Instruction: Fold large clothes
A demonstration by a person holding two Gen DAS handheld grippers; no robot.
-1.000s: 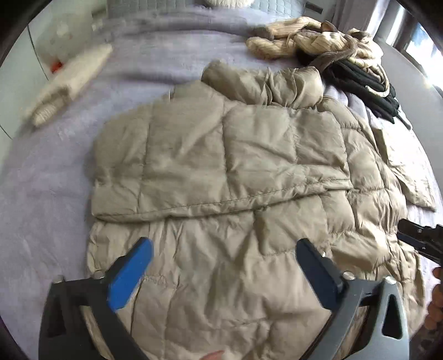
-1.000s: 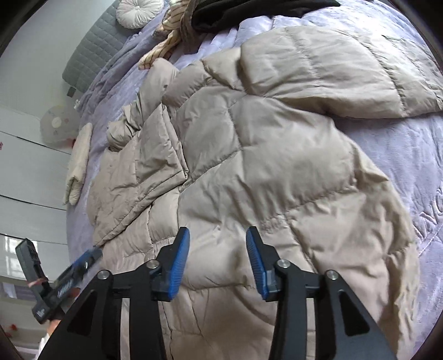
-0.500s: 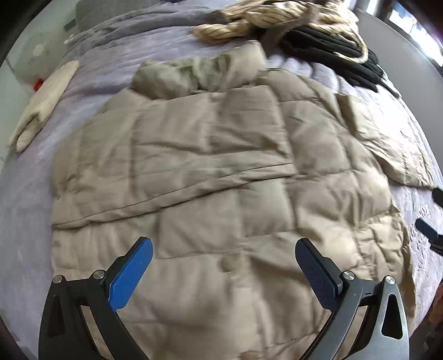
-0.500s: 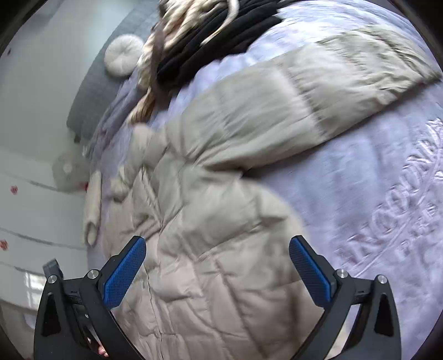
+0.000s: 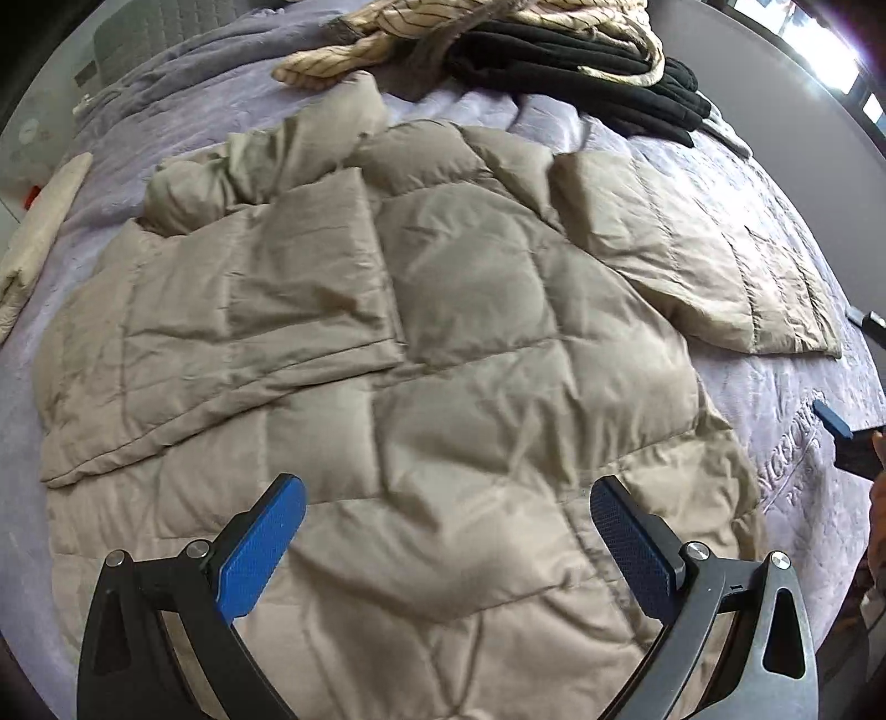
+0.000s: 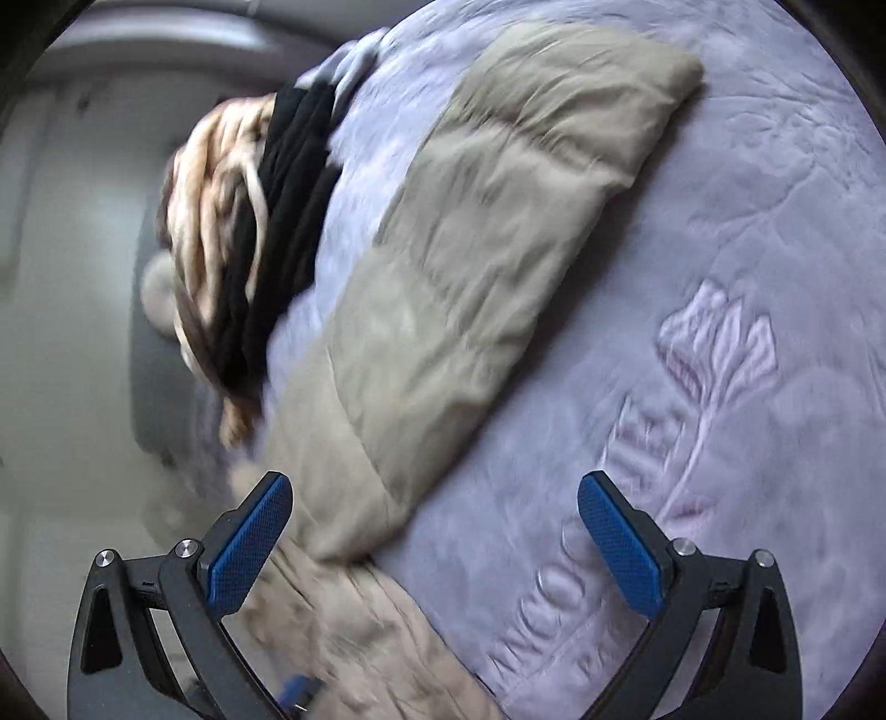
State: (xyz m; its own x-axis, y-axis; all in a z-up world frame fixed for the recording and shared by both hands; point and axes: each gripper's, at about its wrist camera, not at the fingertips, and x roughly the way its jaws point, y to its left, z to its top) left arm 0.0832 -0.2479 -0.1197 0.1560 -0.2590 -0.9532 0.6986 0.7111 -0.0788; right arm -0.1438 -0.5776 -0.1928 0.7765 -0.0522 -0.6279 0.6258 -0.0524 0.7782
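Both views have shifted since a second ago: left wrist view now sits further toward the jacket's right half, with the unfolded sleeve fully in frame, and right wrist view has rolled and swung off the jacket body onto that sleeve and the bedspread. Right gripper (image 6: 434, 531) jaws have just been opening, from about half to fully spread; nothing between them, no pad contact, sleeve (image 6: 487, 238) lies ahead and slightly left, jacket edge passes under the left finger. Right view is motion-blurred. Left gripper (image 5: 447, 545) jaws released, wide apart, hovering over the lower body of the beige puffer jacket (image 5: 387, 343), not gripping fabric. Jacket lies flat on the lavender bedspread (image 5: 803, 443), one sleeve already folded across its chest on the left side, other sleeve (image 5: 703, 260) still stretched out to the right on the bed. Hood bunched at the top. Pile of other clothes (image 5: 554, 39), black and cream striped, sits beyond the hood, near but not touching the jacket as far as I can tell. Cream folded item (image 5: 33, 232) at the far left bed edge, well apart. Right gripper's blue fingertip (image 5: 830, 418) visible at the right edge of the left view, beside the jacket hem.
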